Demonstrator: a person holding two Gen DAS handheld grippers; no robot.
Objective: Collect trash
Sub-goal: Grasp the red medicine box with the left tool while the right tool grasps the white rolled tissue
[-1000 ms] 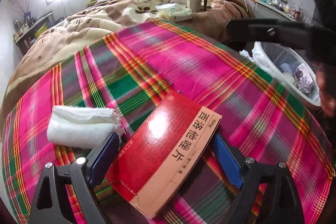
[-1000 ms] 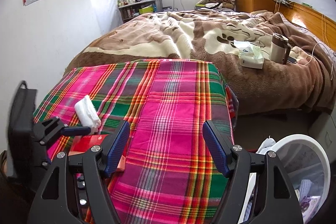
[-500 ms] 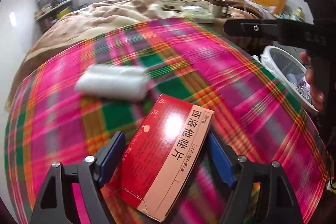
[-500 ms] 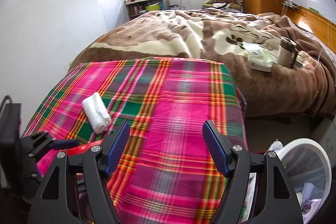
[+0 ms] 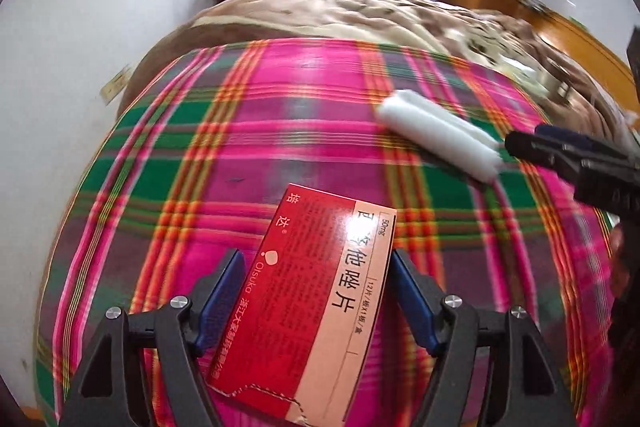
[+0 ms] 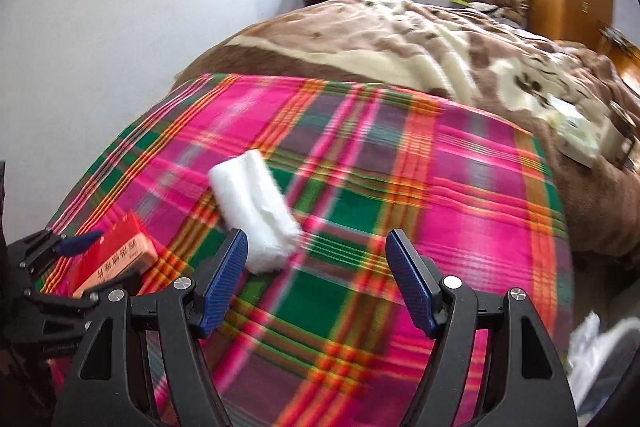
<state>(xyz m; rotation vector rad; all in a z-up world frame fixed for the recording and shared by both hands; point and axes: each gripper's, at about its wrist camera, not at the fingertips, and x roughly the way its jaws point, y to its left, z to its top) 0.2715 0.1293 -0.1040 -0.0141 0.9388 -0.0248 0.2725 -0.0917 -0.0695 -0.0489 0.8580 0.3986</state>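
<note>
Compared with a second ago, the left gripper (image 5: 314, 301) has turned, so the white tissue roll (image 5: 438, 137) now lies at the upper right instead of the left. Its jaws were wider then; they are closing around the red medicine box (image 5: 316, 303), and the right pad seems to touch the box edge. The right gripper (image 6: 316, 281) has come nearer to the tissue roll (image 6: 256, 211); its jaws are open and hold nothing. On the plaid cloth (image 6: 460, 211) I count one box and one roll
</note>
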